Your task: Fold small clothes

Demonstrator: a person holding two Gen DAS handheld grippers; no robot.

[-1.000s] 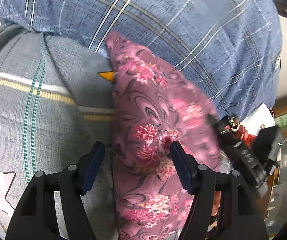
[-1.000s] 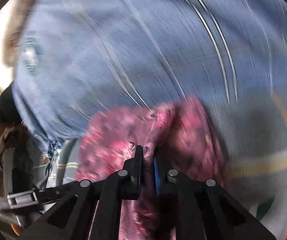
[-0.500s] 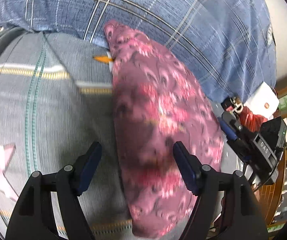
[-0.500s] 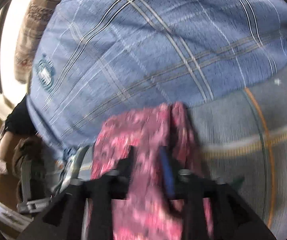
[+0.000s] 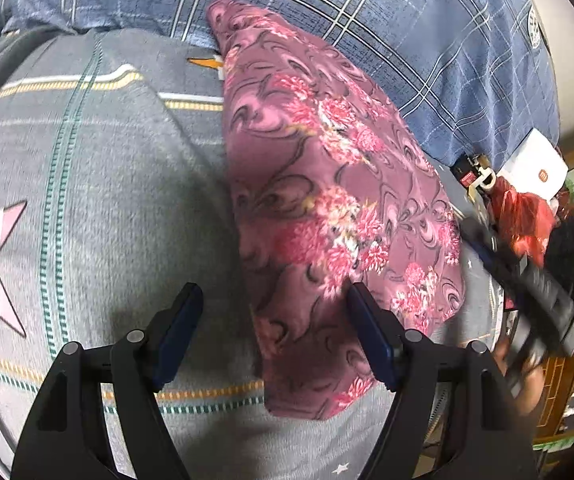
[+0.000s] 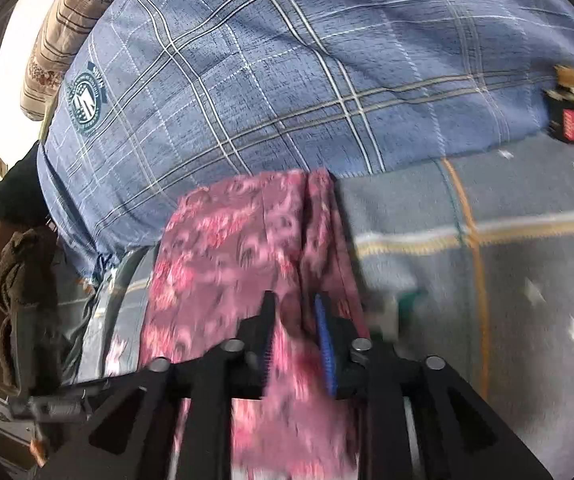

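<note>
A maroon cloth with pink flowers (image 5: 327, 208) lies flat and folded on the grey patterned bed cover (image 5: 87, 200). It also shows in the right wrist view (image 6: 227, 264). My left gripper (image 5: 275, 328) is open and empty, just above the cloth's near end. My right gripper (image 6: 295, 332) has its jaws parted over the cloth, with nothing clamped between them. It shows at the right edge of the left wrist view (image 5: 535, 288), beside the cloth.
A blue plaid quilt (image 6: 287, 80) lies bunched behind the cloth. A white box (image 5: 535, 168) and red items (image 5: 523, 216) sit at the bed's right edge. A striped pillow (image 6: 67, 28) is at the far left. A small dark box (image 6: 571, 120) is at the right.
My right gripper has opened and let go of the cloth, which now lies flat and spread on the bed. My left gripper has stayed open over it.
</note>
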